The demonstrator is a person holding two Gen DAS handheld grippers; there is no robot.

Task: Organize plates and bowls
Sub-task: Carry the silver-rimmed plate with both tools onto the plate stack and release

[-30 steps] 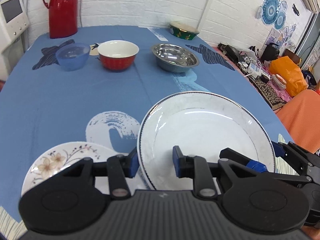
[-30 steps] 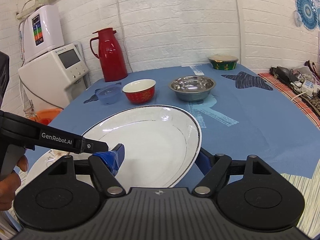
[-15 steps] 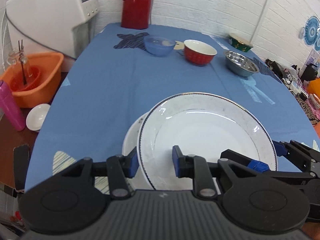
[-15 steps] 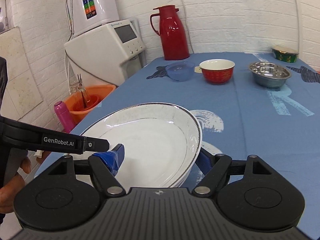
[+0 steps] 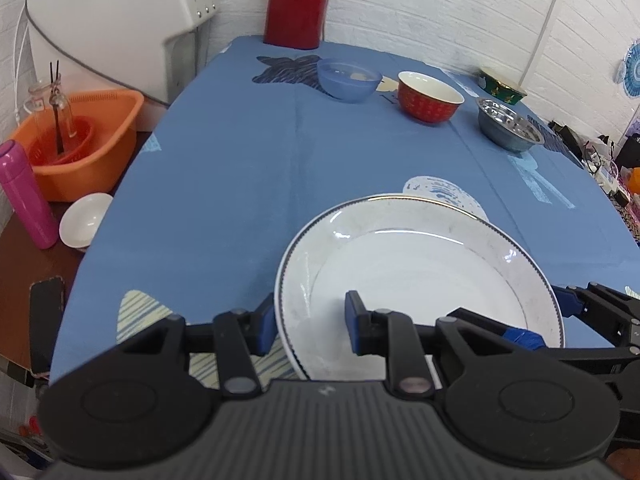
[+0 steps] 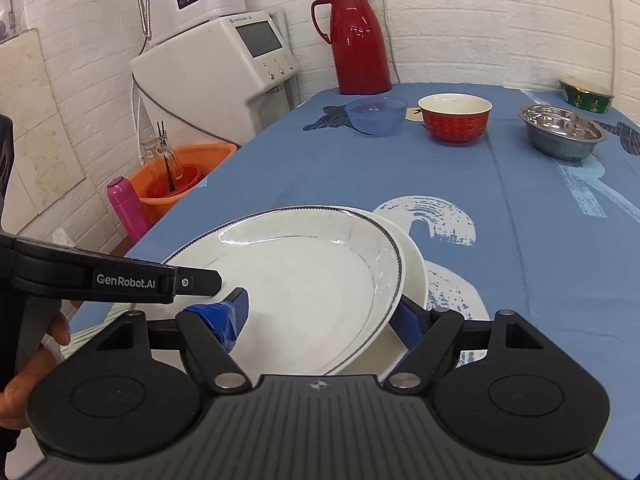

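White porcelain fills both views: the large rimmed plate (image 5: 420,276) is carried level, the left gripper (image 5: 310,320) and right gripper (image 6: 320,314) each clamping an opposite rim, and sits near the table's (image 5: 240,168) front edge over a smaller plate (image 6: 414,264). That lower plate is mostly hidden, so I cannot tell whether the 2 touch.

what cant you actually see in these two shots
- Lower plate: right wrist view shows only its rim; the large plate covers the rest. Left wrist view hides it completely.
- Large plate's near edge: cut off by each hand-held gripper's body.
- Green bowl: contents too small to tell.
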